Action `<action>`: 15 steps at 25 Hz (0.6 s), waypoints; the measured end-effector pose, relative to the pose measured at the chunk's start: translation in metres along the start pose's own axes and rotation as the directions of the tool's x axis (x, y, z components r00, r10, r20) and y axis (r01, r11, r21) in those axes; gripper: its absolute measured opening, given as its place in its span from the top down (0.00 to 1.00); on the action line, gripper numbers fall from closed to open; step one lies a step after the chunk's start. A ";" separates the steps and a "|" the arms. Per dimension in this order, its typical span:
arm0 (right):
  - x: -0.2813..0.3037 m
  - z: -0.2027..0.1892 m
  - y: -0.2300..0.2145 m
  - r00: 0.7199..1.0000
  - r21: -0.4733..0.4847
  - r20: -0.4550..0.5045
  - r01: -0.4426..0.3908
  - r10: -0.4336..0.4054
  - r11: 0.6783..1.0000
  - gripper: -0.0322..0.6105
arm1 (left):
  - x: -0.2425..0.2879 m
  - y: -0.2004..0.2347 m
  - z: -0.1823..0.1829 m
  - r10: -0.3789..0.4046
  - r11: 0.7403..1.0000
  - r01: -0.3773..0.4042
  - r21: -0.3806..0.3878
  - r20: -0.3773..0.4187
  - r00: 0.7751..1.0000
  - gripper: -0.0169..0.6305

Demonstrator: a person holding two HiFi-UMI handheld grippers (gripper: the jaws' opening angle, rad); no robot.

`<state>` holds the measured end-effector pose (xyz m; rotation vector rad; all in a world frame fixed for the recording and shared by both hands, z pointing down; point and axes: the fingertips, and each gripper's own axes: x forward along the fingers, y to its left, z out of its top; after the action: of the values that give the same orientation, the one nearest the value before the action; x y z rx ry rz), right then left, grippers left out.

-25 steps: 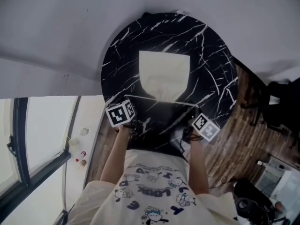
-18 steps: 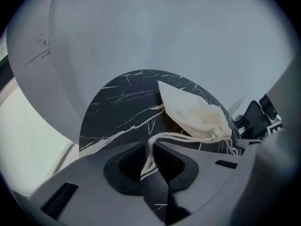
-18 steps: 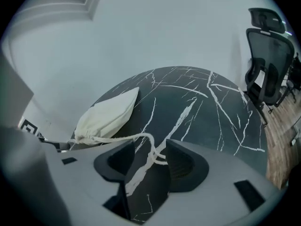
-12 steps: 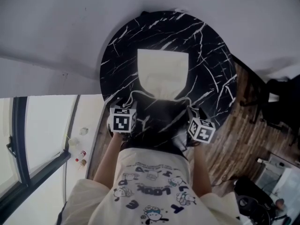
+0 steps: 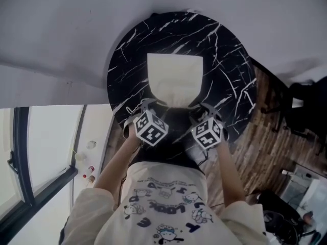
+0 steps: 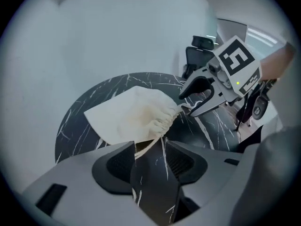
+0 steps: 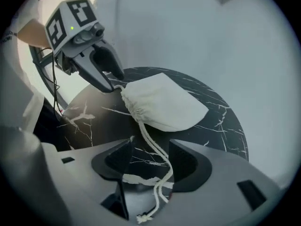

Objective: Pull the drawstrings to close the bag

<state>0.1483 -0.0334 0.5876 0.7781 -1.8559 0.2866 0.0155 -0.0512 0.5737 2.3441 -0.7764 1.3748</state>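
A cream drawstring bag [image 5: 175, 80] lies flat on the round black marble table [image 5: 230, 60], its mouth gathered tight toward me. My left gripper [image 5: 144, 107] and right gripper [image 5: 202, 109] sit close to either side of that mouth. In the left gripper view the bag [image 6: 134, 117] lies just ahead, and a slack drawstring [image 6: 163, 147] runs between my left gripper's [image 6: 150, 152] opening jaws, untouched by the pads. In the right gripper view the other drawstring [image 7: 153, 147] lies loose between my right gripper's [image 7: 148, 161] opening jaws, its knotted end trailing behind them.
The table stands against a white wall [image 5: 76, 24]. Wooden floor [image 5: 265, 152] and a dark chair [image 5: 306, 106] are to the right. A window frame [image 5: 20, 152] and small items [image 5: 89, 170] on the floor are to the left. The person's printed shirt [image 5: 163, 203] fills the bottom.
Both grippers have come forward from the table's near edge to the bag's mouth and have opened. The drawstrings, taut a second ago, now lie slack.
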 end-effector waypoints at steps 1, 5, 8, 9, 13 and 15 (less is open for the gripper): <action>0.005 0.002 0.003 1.000 -0.027 -0.014 -0.018 0.017 0.999 0.55 | 0.005 -0.003 0.001 -0.010 1.000 0.010 0.028 -0.018 1.000 0.60; 0.015 0.009 0.011 0.999 -0.100 -0.037 -0.037 0.034 0.994 0.65 | 0.018 -0.014 0.002 -0.039 0.994 0.045 0.099 -0.069 0.997 0.60; 0.018 0.013 0.014 0.999 -0.128 -0.045 -0.034 0.029 0.991 0.76 | 0.027 -0.023 -0.003 -0.068 0.992 0.078 0.094 -0.102 0.992 0.61; 0.019 0.014 0.014 0.999 -0.124 -0.041 -0.030 0.026 0.992 0.83 | 0.029 -0.025 -0.005 -0.076 0.992 0.086 0.090 -0.114 0.991 0.61; 0.018 0.015 0.015 0.999 -0.091 -0.024 -0.027 0.025 0.995 0.90 | 0.033 -0.029 -0.007 -0.075 0.993 0.085 0.080 -0.124 0.989 0.61; 0.017 0.014 0.016 0.999 -0.082 -0.023 -0.034 0.032 0.996 0.90 | 0.034 -0.027 -0.006 -0.065 0.994 0.075 0.080 -0.119 0.991 0.61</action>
<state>0.1233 -0.0353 0.5997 0.6856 -1.8494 0.2373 0.0413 -0.0363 0.6067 2.3061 -0.6078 1.5258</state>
